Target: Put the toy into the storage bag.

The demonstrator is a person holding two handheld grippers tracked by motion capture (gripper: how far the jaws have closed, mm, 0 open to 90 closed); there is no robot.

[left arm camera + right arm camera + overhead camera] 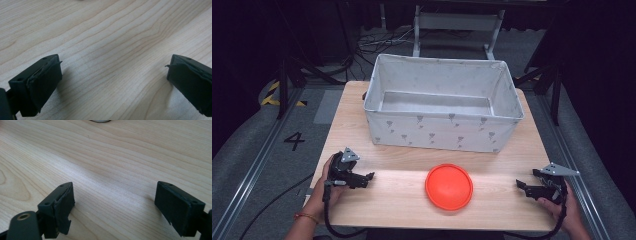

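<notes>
Disc [449, 186], orange and round, lies flat on the wooden surface [402, 200] near its front edge, roughly midway between the two tongs and touching neither. Behind it stands a white fabric bin [443, 131] with small grey prints; its front wall hides part of the floor inside, and what shows of that floor is bare.

Left tongs [368, 177] rest low at the front left, held in a hand [328, 187], jaws pointing right toward the disc. In the left gripper view the left tongs [113, 68] stand wide apart over bare wood grain, with nothing between them; the outer ends of both jaws are cut off by the frame.

Right tongs [522, 186] sit at the front right edge in the other hand [562, 207], jaws pointing left. In the right gripper view the right tongs [115, 195] are also wide and hold nothing. A pale rounded edge at the top of that view is cut off and too little to identify.
</notes>
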